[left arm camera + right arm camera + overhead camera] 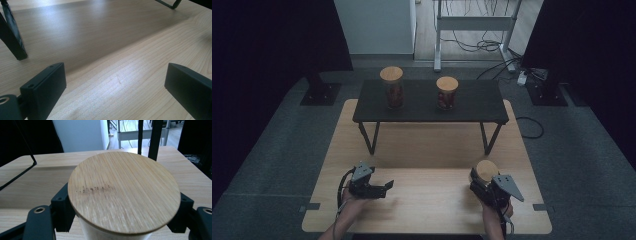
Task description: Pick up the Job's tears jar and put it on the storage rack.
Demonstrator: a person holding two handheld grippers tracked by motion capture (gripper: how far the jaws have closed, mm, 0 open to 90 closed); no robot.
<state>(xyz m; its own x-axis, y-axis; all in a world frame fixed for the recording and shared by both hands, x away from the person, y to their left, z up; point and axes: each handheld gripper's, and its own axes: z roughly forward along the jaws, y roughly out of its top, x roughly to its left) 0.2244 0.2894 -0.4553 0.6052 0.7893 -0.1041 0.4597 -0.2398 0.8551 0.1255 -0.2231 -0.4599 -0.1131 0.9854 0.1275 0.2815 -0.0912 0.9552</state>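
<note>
Both forearms are coming in from the bottom of the high view, each hand holding a gripper over the light wooden table [427, 200]. At the near left, the left gripper [387, 186] is hovering low over bare wood with its jaws pointing right. At the near right, the right gripper [476, 181] is reaching up against a jar [486, 171] with a round bamboo lid, which is standing on the table near its right edge. Farther back, a low black bench [472, 105] is standing across the table, carrying a taller jar [392, 88] on the left and a shorter jar [447, 93] to its right, well apart from each other.

Seen from the left gripper view, the left gripper [115, 82] is holding its two black jaws wide apart, with nothing but wood grain between them; a black bench leg [12, 40] is rising at the far left.

Seen from the right gripper view, the bamboo lid [123, 191] is sitting close in front of the camera, and the right gripper [123, 225] is clamping the jar's pale body [112, 235] just under the lid, one jaw pressing at each side.
</note>
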